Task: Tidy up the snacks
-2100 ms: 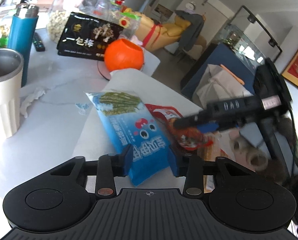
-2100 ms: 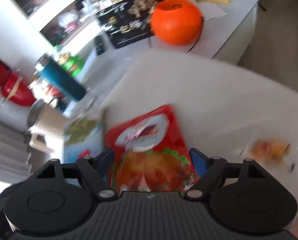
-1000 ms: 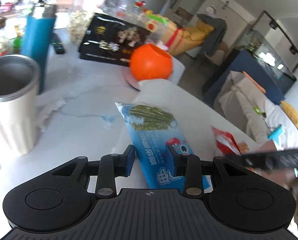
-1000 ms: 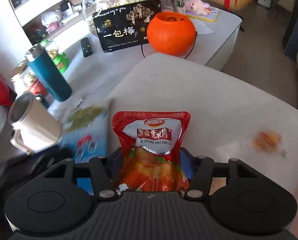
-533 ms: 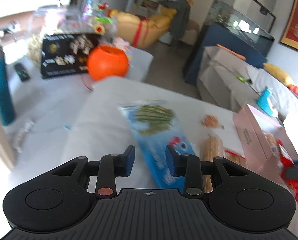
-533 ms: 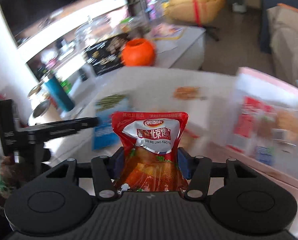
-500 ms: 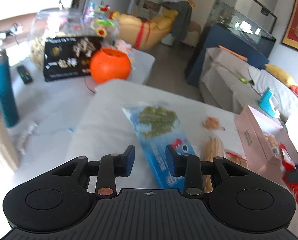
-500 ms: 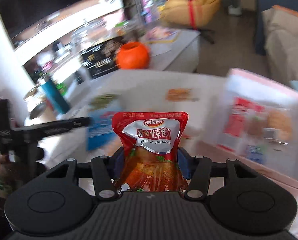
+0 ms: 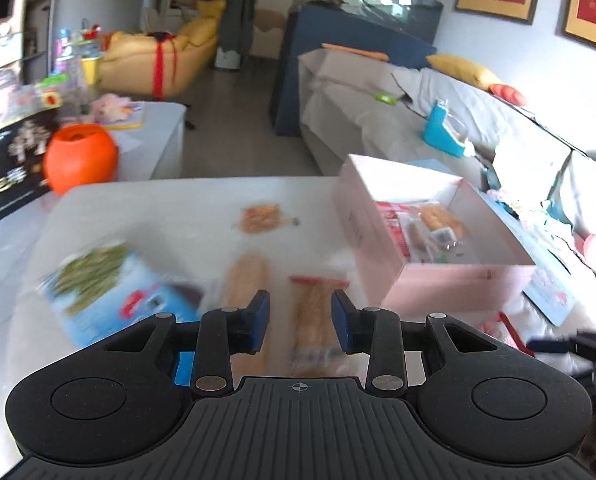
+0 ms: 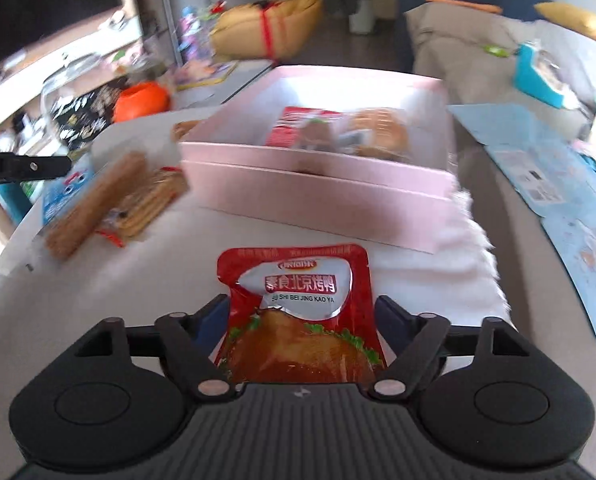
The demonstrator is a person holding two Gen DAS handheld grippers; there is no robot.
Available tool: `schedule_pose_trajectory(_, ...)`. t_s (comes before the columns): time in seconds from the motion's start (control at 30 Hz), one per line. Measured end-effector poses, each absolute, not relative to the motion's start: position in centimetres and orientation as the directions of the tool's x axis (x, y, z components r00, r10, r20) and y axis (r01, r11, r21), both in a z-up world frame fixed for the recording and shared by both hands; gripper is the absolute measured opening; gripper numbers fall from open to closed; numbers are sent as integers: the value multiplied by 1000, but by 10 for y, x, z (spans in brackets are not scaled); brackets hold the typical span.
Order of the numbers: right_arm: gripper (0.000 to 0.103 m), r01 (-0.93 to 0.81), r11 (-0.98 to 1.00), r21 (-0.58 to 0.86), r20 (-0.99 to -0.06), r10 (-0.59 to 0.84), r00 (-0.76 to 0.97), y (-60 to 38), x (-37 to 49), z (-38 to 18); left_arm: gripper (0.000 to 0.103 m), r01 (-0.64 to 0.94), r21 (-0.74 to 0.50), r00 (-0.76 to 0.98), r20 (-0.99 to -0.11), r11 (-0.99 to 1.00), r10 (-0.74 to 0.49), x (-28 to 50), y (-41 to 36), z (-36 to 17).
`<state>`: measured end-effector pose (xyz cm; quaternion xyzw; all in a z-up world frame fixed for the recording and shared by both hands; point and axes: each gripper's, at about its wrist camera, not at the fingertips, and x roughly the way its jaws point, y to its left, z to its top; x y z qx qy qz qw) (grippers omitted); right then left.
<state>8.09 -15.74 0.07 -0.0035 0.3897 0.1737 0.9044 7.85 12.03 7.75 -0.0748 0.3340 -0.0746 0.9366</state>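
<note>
Right claw (image 10: 300,320) jaws just opened wide, red pouch (image 10: 298,312) still between them, pads apart from it; pink box (image 10: 318,184) ahead. Left claw (image 9: 300,316) narrowly parted, gripping nothing, above biscuit pack (image 9: 312,312); blue bag (image 9: 113,284) to its left.

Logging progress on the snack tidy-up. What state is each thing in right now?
Pink box: open, some snacks inside.
Red pouch: between the right gripper's jaws, which have just been opening.
Blue bag: on the table, outside the box.
Left gripper: empty, jaws apart.
</note>
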Motion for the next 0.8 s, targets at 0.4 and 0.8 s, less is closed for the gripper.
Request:
schedule_pose_trajectory(0.4, 96, -308, 937, 162, -632, 339, 697, -162, 72, -21, 39, 277, 166, 623, -781, 946, -45, 248, 106, 50)
schedule_pose_trajectory(0.8, 98, -308, 930, 200, -621, 364, 694, -165, 73, -21, 25, 202, 40, 613, -784, 979, -95, 239, 115, 47)
